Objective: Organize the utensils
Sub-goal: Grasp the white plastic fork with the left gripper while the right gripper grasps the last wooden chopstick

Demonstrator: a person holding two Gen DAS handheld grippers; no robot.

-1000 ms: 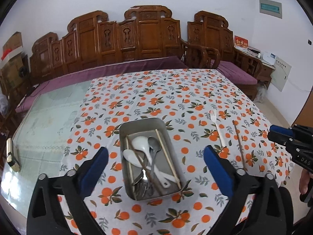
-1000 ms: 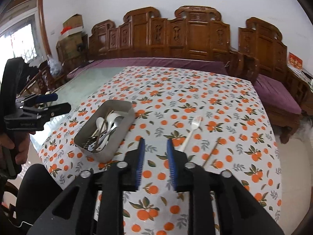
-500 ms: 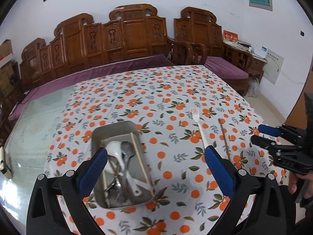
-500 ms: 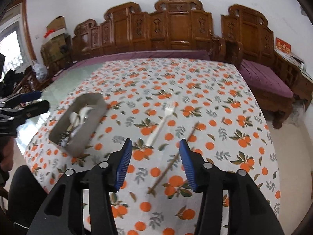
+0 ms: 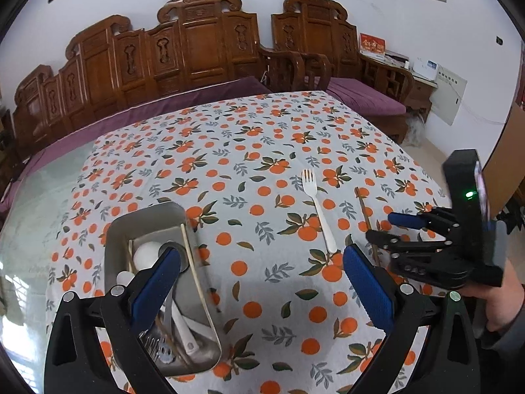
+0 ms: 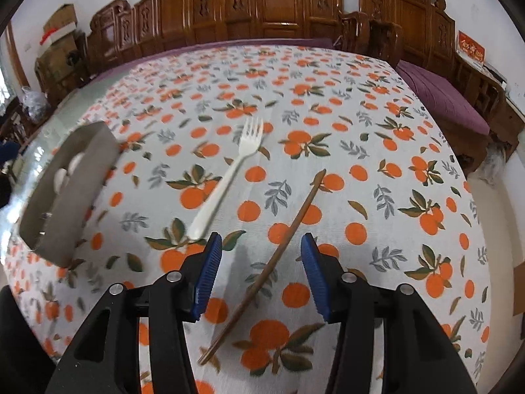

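Note:
A brown chopstick (image 6: 302, 210) lies on the orange-print tablecloth (image 6: 361, 151). Its near part runs between the blue pads of my right gripper (image 6: 261, 243), which is open and low over it; the pads do not touch it. A white plastic fork (image 6: 229, 174) lies just left of it. In the left wrist view the fork (image 5: 316, 207), the chopstick (image 5: 364, 210) and my right gripper (image 5: 380, 228) sit at right. My left gripper (image 5: 261, 256) hangs wide open with nothing in it; its left finger overlaps the metal tray (image 5: 144, 220), which holds spoons, forks and chopsticks.
Carved wooden benches (image 5: 203, 42) with purple cushions ring the far side of the table. Bare glass tabletop (image 5: 36, 203) shows left of the cloth. A person's hand (image 5: 502, 305) holds the right gripper at the table's right edge.
The right gripper's jaws have spread wider and it has dropped down over the chopstick. The left gripper has shifted right and lower, so the tray now sits under its left finger.

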